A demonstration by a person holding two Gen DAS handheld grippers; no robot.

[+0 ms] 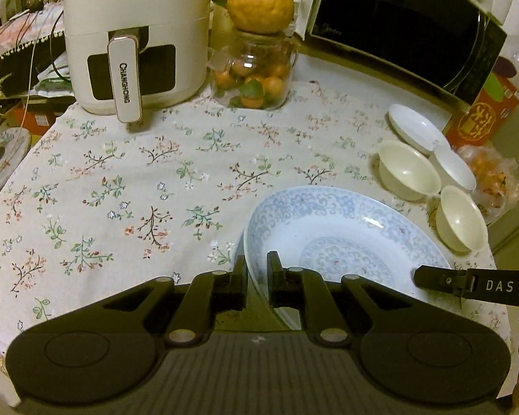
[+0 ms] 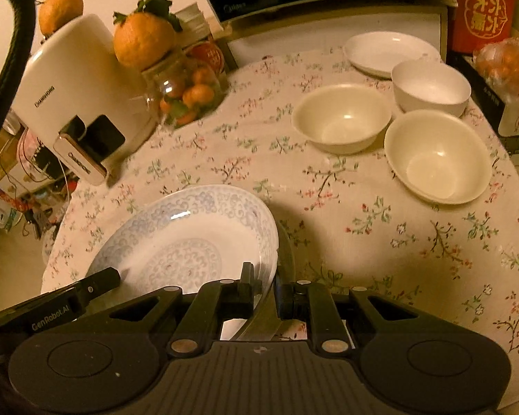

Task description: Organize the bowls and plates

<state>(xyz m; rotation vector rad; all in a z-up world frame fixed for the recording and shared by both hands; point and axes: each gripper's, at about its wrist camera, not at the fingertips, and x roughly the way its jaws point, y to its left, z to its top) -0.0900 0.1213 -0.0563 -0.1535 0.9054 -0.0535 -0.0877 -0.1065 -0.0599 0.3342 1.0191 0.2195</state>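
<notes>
Both grippers pinch one plate!
Left gripper (image 1: 256, 271) and right gripper (image 2: 263, 282) clamp opposite rims of the blue-patterned porcelain plate (image 1: 346, 231), steadying it; cream bowls (image 2: 342, 117) wait beyond.

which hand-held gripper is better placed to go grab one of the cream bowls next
Right, probably. Both are shut on the blue patterned plate, the left hand-held gripper on its left rim, the right hand-held gripper on its right rim. The cream bowls sit on the right side of the table.
</notes>
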